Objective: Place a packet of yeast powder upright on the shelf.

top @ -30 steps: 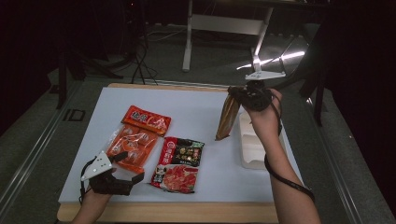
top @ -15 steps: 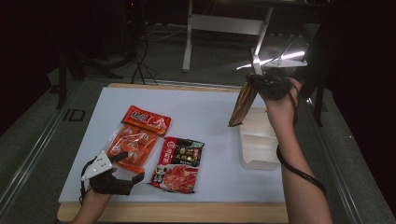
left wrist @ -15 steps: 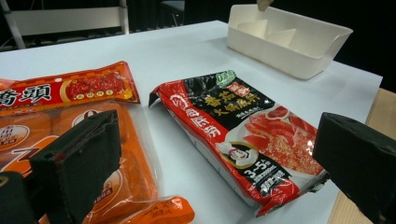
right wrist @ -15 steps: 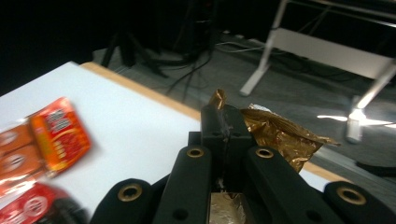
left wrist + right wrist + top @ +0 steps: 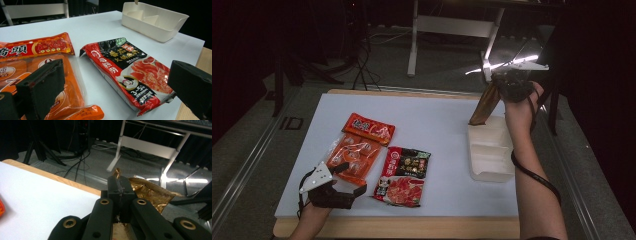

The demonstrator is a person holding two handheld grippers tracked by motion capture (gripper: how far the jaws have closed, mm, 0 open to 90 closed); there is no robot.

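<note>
My right gripper is shut on the top of a gold-brown packet, which hangs tilted over the far end of a white divided tray. The right gripper view shows the jaws closed together with the crinkled gold packet sticking out beyond them. At the table's near left, my left gripper rests open. Between its wide jaws lies the near end of a red and black food packet, untouched. An orange packet lies to its left.
Two orange packets and the red and black packet lie on the white tabletop at the left. The tray stands near the right edge. Stands, cables and a desk frame lie beyond the far edge.
My right gripper has carried the gold packet right and farther away, from beside the tray to above its far end. The left gripper has stayed put.
</note>
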